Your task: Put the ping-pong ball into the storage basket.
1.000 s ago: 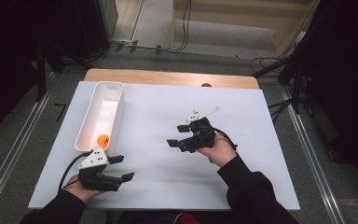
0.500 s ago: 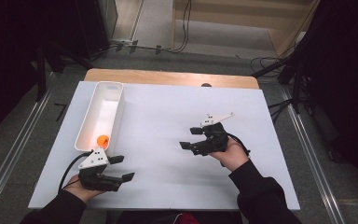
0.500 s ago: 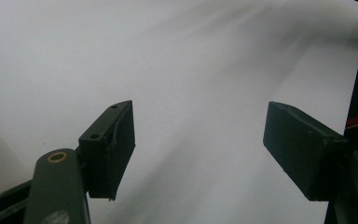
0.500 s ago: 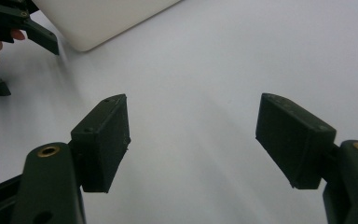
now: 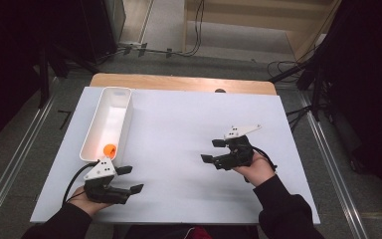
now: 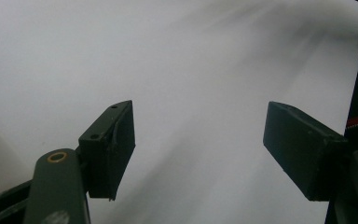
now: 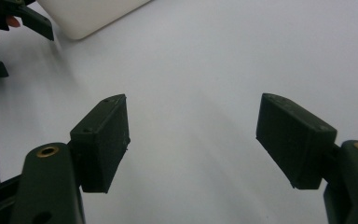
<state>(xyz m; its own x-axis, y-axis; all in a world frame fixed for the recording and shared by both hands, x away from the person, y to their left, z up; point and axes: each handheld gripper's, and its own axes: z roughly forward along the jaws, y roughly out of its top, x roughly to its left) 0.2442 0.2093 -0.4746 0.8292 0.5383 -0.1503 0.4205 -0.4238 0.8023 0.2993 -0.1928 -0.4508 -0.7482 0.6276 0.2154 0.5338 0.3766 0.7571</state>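
Both the left gripper and right gripper hang released over the white worktop, grasping nothing. The orange ball sits in the tray's near end, partly hidden by its wall.

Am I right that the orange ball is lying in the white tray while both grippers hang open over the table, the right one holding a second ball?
Not quite: the right gripper holds nothing, as the right gripper view shows. The orange ball does lie in the white tray, and the left gripper is open too.

Black fingers, brass-ringed pivots, grey three-cornered plates, trailing black cables, dark sleeves
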